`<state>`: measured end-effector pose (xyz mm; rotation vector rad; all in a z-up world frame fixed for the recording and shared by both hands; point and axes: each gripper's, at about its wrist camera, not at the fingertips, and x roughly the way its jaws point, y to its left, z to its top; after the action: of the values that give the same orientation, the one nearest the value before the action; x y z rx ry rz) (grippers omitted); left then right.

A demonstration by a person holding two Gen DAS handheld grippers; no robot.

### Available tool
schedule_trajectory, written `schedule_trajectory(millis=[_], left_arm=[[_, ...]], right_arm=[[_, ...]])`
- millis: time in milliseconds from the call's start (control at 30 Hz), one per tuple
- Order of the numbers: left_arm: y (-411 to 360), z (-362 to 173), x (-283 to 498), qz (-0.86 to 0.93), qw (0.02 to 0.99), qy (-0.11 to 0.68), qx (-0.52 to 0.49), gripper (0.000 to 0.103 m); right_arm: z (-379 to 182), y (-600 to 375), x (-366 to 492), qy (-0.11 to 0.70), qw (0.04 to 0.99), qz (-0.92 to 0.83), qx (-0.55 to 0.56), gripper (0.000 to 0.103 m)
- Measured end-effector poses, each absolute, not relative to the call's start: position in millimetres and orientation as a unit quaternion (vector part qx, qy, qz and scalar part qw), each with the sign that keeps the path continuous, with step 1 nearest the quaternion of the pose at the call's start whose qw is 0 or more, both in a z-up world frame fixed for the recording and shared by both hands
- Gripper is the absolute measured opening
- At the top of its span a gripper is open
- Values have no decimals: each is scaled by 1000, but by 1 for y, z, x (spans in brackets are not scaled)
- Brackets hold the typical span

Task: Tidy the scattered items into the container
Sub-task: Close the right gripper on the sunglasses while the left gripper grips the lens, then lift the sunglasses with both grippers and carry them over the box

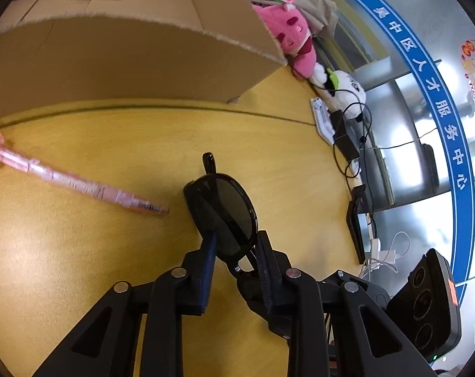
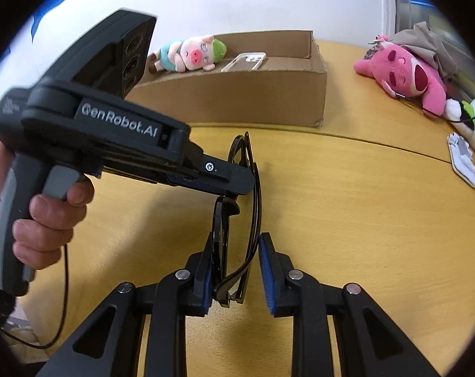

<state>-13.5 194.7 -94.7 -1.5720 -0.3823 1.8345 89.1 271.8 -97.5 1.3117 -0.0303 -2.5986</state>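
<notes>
Black sunglasses (image 1: 228, 210) are held above the yellow table. My left gripper (image 1: 236, 248) is shut on them near the bridge; it also shows in the right wrist view (image 2: 237, 182), clamping the frame. My right gripper (image 2: 236, 264) is open, its fingers on either side of the glasses' near end (image 2: 234, 270); the left pad touches the lens. The cardboard box (image 2: 237, 94) stands behind, holding a white phone (image 2: 244, 61) and a pig plush (image 2: 190, 53). A pink pen (image 1: 80, 185) lies on the table at the left.
A pink plush (image 2: 404, 72) and a white plush (image 2: 470, 110) lie at the table's right, with grey cloth, cables and black devices (image 1: 347, 138) along the edge. A wall stands behind the box.
</notes>
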Motion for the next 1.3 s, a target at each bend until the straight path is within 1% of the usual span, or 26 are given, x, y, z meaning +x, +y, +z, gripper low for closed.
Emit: schedule_trajectory(millis=[67,100,167,200,267,367,400,467,600,767,1000,1300], left_arm=[[197,-97,-10,704,342,-150,-604,65],[200,-96,-9,704,346,-148,-602,68],[205,-95,-5,711,343,-130,-600,65],[207,-94,-4,716,336,-118,-600,52],[206,-98,-4,716,329,-112,-606,32],[202,-100,-3,711,331,-123,-608,30],[201,-98,-2,714,328,-122,-607,28],[200,-92,0,722,324,-118,-600,27],[193,-71,4,738,327,-122,-577,27],[180,-37,4,766,322,-122,-543,27],[140,0,-7,800,294,-132,-505,27],[82,7,-19,820,255,-151,-490,24]], right_arm=[[-102,267,91,-2,115,-884,453,24],[-105,264,92,5,113,-882,457,24],[-109,260,95,13,112,-881,459,23],[-109,259,96,15,109,-882,458,23],[-109,257,99,30,95,-885,454,23],[-109,261,101,32,91,-887,451,24],[-109,259,102,37,90,-888,448,24],[-107,255,105,48,87,-893,439,23],[-94,255,108,47,83,-905,416,23],[-68,243,108,71,85,-918,381,23],[-36,216,89,89,111,-928,345,23],[-20,169,67,105,156,-925,330,23]])
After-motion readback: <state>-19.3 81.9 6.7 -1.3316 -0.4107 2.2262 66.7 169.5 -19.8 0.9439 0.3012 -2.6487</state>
